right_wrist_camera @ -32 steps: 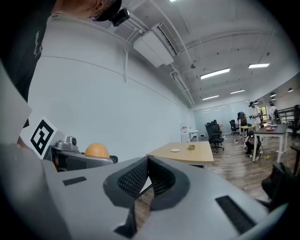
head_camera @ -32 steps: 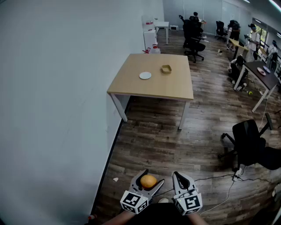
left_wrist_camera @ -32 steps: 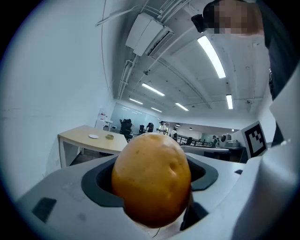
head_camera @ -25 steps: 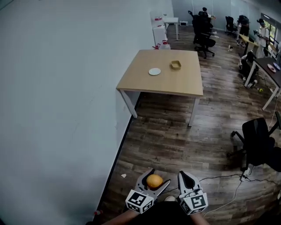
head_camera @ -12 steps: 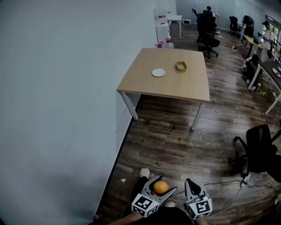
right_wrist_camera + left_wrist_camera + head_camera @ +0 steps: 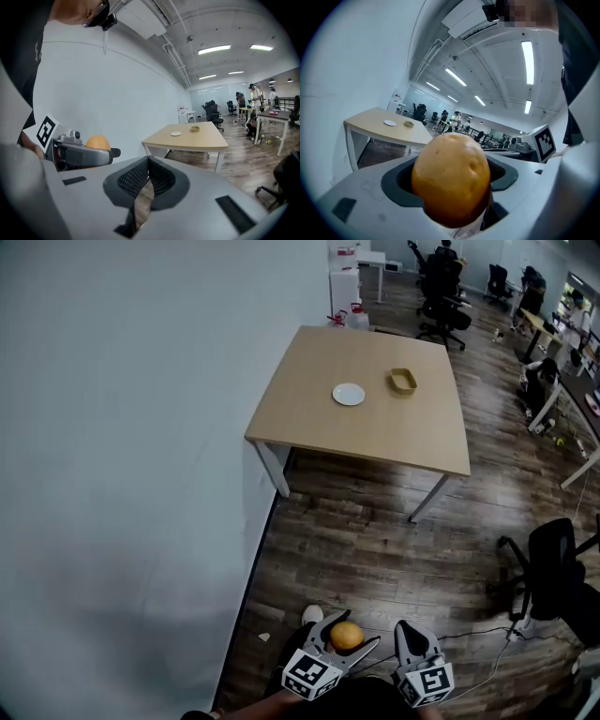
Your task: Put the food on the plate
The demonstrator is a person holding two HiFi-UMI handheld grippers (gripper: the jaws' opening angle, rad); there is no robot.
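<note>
My left gripper is shut on a round orange-brown food item, which fills the left gripper view and shows from the side in the right gripper view. Beside it my right gripper is shut and holds nothing, its pads meeting. Both hang low over the wooden floor, close to my body. Far ahead stands a light wooden table bearing a small white plate, also seen in the gripper views.
A shallow tan bowl sits on the table right of the plate. A pale wall runs along the left. A black office chair and floor cables lie to the right. More desks, chairs and people fill the far room.
The table and plate have drawn closer and shifted lower in the head view as I walk toward them. Both grippers keep their hold and place near my body.
</note>
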